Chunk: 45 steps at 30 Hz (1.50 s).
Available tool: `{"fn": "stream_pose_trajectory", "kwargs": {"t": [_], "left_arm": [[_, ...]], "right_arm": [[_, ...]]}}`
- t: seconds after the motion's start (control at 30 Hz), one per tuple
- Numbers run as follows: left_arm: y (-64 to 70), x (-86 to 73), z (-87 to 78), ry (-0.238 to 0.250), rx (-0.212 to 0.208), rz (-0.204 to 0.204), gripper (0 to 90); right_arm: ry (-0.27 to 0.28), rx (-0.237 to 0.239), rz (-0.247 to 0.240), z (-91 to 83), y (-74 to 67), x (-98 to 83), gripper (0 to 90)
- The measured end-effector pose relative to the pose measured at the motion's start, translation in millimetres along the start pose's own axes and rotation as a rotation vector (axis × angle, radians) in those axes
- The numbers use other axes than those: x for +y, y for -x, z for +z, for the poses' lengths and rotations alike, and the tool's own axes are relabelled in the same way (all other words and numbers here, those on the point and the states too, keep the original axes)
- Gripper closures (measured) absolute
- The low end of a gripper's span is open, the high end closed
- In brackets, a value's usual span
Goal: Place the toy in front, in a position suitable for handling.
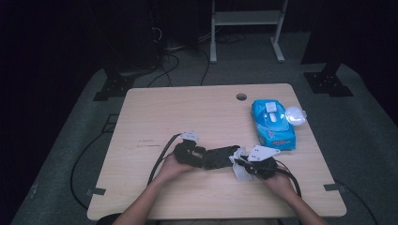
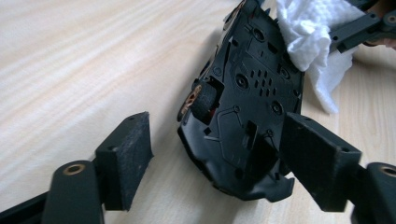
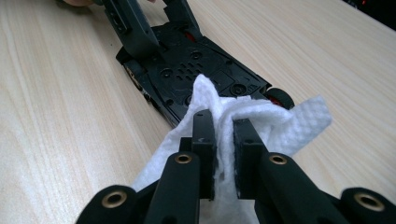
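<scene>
The right gripper (image 3: 224,135) has its two black jaws clamped on a bunched white wipe (image 3: 261,121), low in the centre of the right gripper view, the cloth spilling out on both sides of the pads and its front edge lying against the underside of a black toy car (image 3: 196,70). The car lies belly-up on the pale wooden table (image 3: 56,116), its screw holes and vent slots showing, one wheel with a red hub at the right of that frame.

In the left gripper view, the left gripper (image 2: 219,154) stands parted around the car's near end (image 2: 247,112): the right-hand pad (image 2: 317,158) rests against the chassis edge, while the left-hand pad (image 2: 128,154) stands clear of it over bare wood, so the jaws are not closed on the car. The wipe (image 2: 313,42) hangs at the upper right of that frame.

From the high view, both grippers (image 1: 190,152) (image 1: 256,161) meet at the car (image 1: 219,157) in the lower middle of the table (image 1: 187,108), wipe (image 1: 240,171) between. A blue pack of wipes (image 1: 273,124) lies toward the table's right edge, well apart.
</scene>
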<state>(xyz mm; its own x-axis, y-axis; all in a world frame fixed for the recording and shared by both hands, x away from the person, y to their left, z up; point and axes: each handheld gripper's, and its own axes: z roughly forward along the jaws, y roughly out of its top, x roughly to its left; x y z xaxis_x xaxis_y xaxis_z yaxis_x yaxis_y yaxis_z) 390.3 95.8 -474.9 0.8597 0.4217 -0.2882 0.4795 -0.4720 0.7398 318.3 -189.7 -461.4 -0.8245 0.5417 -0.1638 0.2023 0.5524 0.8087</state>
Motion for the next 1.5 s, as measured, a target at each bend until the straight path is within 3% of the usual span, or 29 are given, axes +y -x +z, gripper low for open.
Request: {"fn": "stream_pose_trajectory", "kwargs": {"t": [0.07, 0.2, 0.4, 0.43, 0.5, 0.63, 0.73, 0.83, 0.93, 1.1, 1.2, 1.3, 1.33, 1.37, 1.4, 1.5], "left_arm": [[2.2, 0.1, 1.4, 0.007, -0.023, -0.001, 32.7], [4.2, 0.1, 2.1, 0.0, -0.029, 0.008, 33.2], [22.1, 1.5, -1.1, 0.012, 0.085, 0.152, 33.1], [23.0, 1.5, -1.7, 0.012, 0.087, 0.155, 33.4], [20.3, 0.8, -2.4, 0.009, 0.071, 0.124, 34.8], [8.6, -0.9, 0.1, -0.01, -0.009, -0.019, 34.2], [5.9, -2.4, 0.7, -0.008, -0.028, -0.071, 35.1], [7.3, -2.6, 0.0, -0.011, -0.017, -0.063, 36.1], [10.5, -3.3, -0.5, -0.001, 0.002, -0.035, 36.3], [21.6, -1.6, 0.0, 0.016, 0.078, 0.05, 36.2], [24.5, -2.6, 0.1, 0.026, 0.09, 0.076, 36.2], [29.5, -2.8, 0.4, 0.031, 0.111, 0.113, 36.3], [32.4, -2.9, 0.7, 0.036, 0.126, 0.144, 36.4], [32.4, -2.9, 0.7, 0.036, 0.126, 0.144, 36.5], [33.9, -3.1, 0.4, 0.035, 0.133, 0.16, 36.5], [39.6, -3.5, 0.2, 0.037, 0.165, 0.215, 36.6]], "right_arm": [[0.005, -0.004, -0.012, -0.1, -1.4, -0.7, 81.7], [0.009, -0.01, -0.028, -1.1, -3.8, -2.0, 81.7], [0.012, -0.004, -0.027, -2.7, -3.7, -3.4, 81.7], [0.012, -0.005, -0.03, -2.7, -4.0, -3.4, 81.7], [0.016, -0.003, -0.034, -3.0, -4.3, -4.0, 81.7], [0.023, -0.007, -0.054, -3.5, -5.7, -5.4, 81.7], [0.023, -0.014, -0.063, -3.4, -6.6, -5.3, 81.7], [0.019, -0.016, -0.067, -3.4, -6.4, -4.6, 81.6], [0.013, -0.003, -0.057, -4.0, -4.3, -4.4, 81.5], [-0.019, 0.037, -0.039, -5.2, 2.2, -0.6, 81.2], [-0.044, 0.054, -0.033, -6.2, 4.2, 2.2, 81.0], [-0.077, 0.091, 0.028, -8.9, 9.8, 6.8, 80.6], [-0.083, 0.102, 0.047, -10.4, 11.6, 7.0, 80.7], [-0.083, 0.102, 0.047, -10.4, 11.6, 7.0, 80.7], [-0.095, 0.124, 0.098, -13.1, 14.7, 5.8, 80.8], [-0.097, 0.139, 0.118, -16.1, 15.1, 3.6, 81.0]]}}
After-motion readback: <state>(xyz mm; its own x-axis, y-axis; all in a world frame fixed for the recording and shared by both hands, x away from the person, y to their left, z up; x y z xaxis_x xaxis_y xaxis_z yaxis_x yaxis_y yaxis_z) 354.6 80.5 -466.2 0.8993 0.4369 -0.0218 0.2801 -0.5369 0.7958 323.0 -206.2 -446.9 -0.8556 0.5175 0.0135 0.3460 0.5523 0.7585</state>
